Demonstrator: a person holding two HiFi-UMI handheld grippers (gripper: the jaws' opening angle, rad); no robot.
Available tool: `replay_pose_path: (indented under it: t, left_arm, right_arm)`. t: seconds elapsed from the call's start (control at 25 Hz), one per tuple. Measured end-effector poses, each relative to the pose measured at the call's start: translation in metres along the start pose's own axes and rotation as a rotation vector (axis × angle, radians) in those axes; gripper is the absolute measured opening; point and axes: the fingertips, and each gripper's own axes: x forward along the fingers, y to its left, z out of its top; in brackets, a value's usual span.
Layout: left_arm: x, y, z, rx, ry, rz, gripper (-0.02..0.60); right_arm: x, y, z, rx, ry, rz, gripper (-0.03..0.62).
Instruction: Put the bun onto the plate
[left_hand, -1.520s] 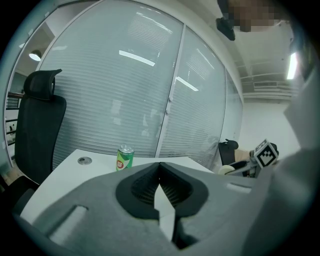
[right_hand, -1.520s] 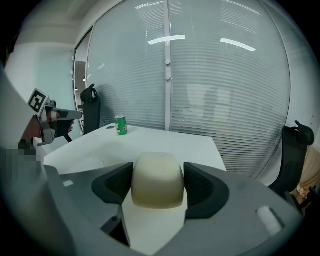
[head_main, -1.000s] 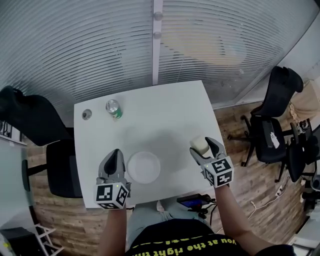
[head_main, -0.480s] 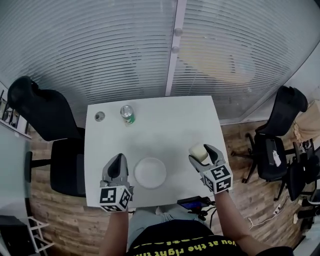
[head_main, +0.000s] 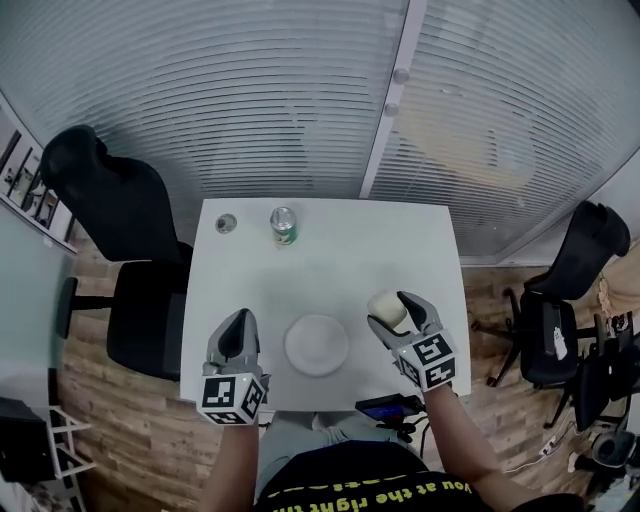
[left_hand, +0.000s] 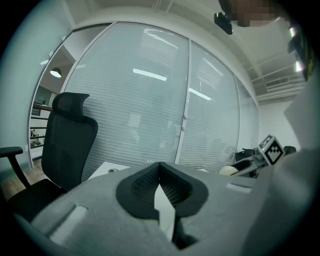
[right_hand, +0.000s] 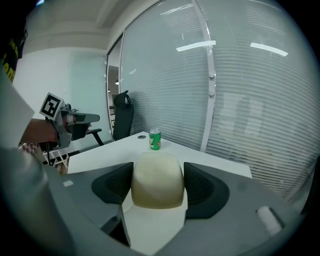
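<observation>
2 grippers are over the white rectangular bench (head_main: 330, 260). What has the right gripper (head_main: 392, 306) got?

The pale, rounded bun (right_hand: 156, 179). Its jaws stand wide apart with the bun wedged between them, and both dark pads press on its sides.

Where is that bun relative to the round white plate (head_main: 317, 345)?

Off it. The bun sits in the gripper over the bench's right part, just beside the plate's right rim.

And the left gripper (head_main: 237, 326)?

Its jaws meet at the tips with nothing between them. It hovers over the bench's near left part, just beside the plate on the other side.

Anything else on the bench?

1 green drinks can (head_main: 284, 226) stands upright near the far edge, well apart from the plate. 1 small round grey thing (head_main: 226, 223) lies left of it; I cannot tell what it is. 1 black office chair (head_main: 110, 215) stands at the bench's left side.
</observation>
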Motion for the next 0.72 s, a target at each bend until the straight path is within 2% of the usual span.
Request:
replay_pose_path:
  t: [0.72]
  left_arm:
    - [-0.041, 0.039, -0.004, -0.023, -0.014, 0.141, 0.0]
  right_arm:
    - [0.039, 0.064, 0.019, -0.081, 0.002, 0.187, 0.325]
